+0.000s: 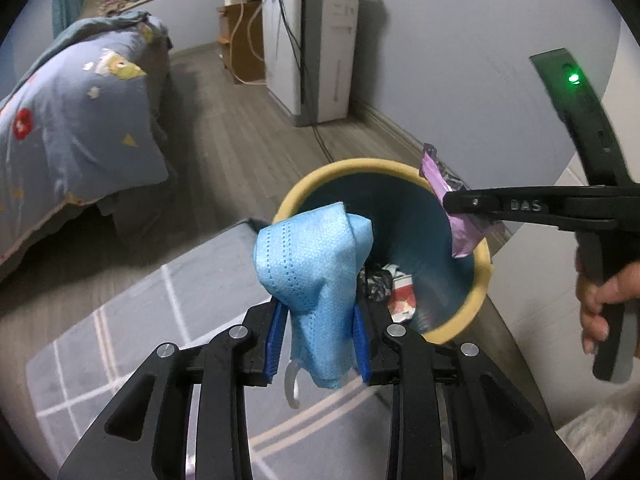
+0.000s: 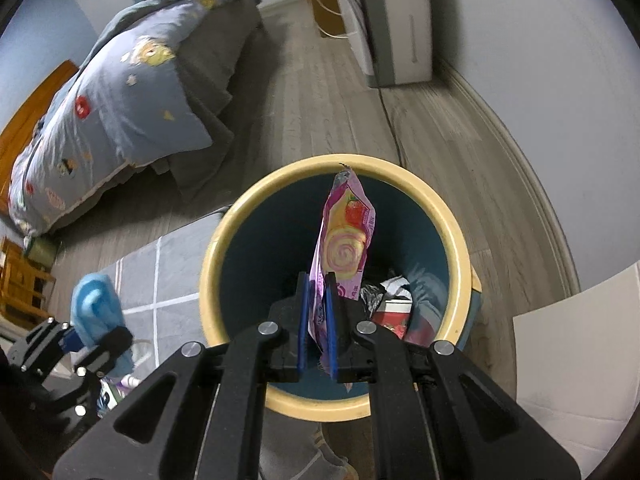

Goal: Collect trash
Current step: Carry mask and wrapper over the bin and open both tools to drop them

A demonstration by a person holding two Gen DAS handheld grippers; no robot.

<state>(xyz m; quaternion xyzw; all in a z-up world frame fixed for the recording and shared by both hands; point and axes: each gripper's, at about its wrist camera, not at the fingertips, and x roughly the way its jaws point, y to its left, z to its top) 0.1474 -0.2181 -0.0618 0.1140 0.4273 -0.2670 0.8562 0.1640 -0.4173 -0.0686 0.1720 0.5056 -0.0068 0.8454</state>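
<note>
My left gripper [image 1: 320, 312] is shut on a crumpled blue face mask [image 1: 312, 264] and holds it near the left rim of a round trash bin [image 1: 360, 165] with a cream rim and blue inside. My right gripper [image 2: 318, 300] is shut on a pink snack wrapper [image 2: 346, 240] and holds it over the bin's opening [image 2: 280, 176]. In the left wrist view the right gripper [image 1: 450, 204] reaches in from the right with the wrapper [image 1: 464, 236]. In the right wrist view the left gripper [image 2: 76, 340] with the mask [image 2: 96, 304] is at lower left. Trash [image 1: 396, 292] lies at the bin's bottom.
A bed with a blue patterned quilt [image 1: 72, 120] stands to the left. A grey rug with pale lines [image 1: 132, 340] lies under the bin. A white appliance [image 1: 316, 48] with cables stands by the far wall. A white panel [image 2: 580, 340] is at the right.
</note>
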